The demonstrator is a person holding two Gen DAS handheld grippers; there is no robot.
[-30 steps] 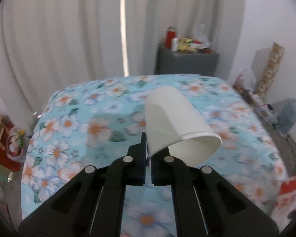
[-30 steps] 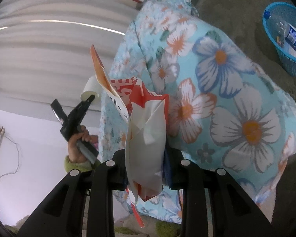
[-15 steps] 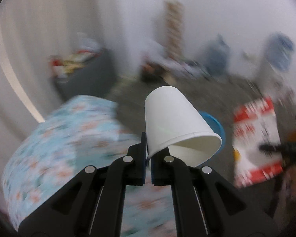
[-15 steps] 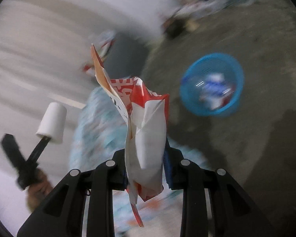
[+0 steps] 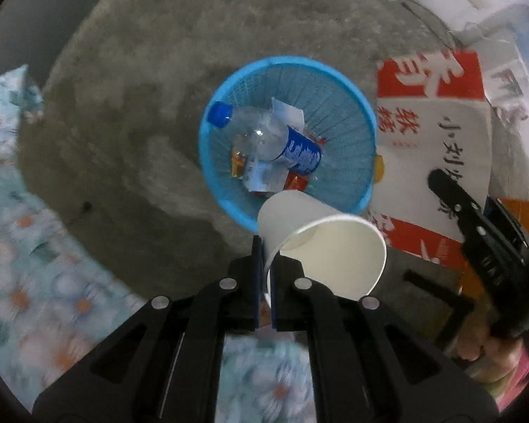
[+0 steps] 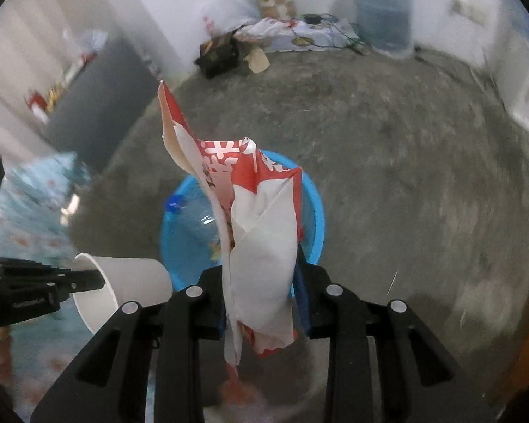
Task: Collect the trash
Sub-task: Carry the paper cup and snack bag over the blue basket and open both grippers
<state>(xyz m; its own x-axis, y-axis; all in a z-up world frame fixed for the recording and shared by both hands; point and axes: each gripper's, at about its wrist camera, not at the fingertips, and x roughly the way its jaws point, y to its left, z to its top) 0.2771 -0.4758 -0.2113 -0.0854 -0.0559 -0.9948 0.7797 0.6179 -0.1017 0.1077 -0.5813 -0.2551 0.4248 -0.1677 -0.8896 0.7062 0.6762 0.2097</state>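
Note:
My left gripper (image 5: pixel 264 268) is shut on the rim of a white paper cup (image 5: pixel 321 243) and holds it above the near edge of a blue plastic basket (image 5: pixel 335 84) on the floor. The basket holds a clear bottle (image 5: pixel 264 134) with a blue cap and several wrappers. My right gripper (image 6: pixel 261 275) is shut on a red and white paper bag (image 6: pixel 261 232) and holds it over the basket (image 6: pixel 314 211). The bag also shows in the left wrist view (image 5: pixel 433 141), beside the basket. The cup shows at the left of the right wrist view (image 6: pixel 123 285).
A bed with a blue floral cover (image 5: pixel 24 246) lies to the left. The floor is bare concrete (image 5: pixel 123 105). A grey cabinet (image 6: pixel 98 95), a water jug (image 6: pixel 382 7) and scattered clutter (image 6: pixel 257 42) stand along the far wall.
Both grippers have swung away from the bed and tilted down toward the floor. The cup and the bag now hang over the blue basket.

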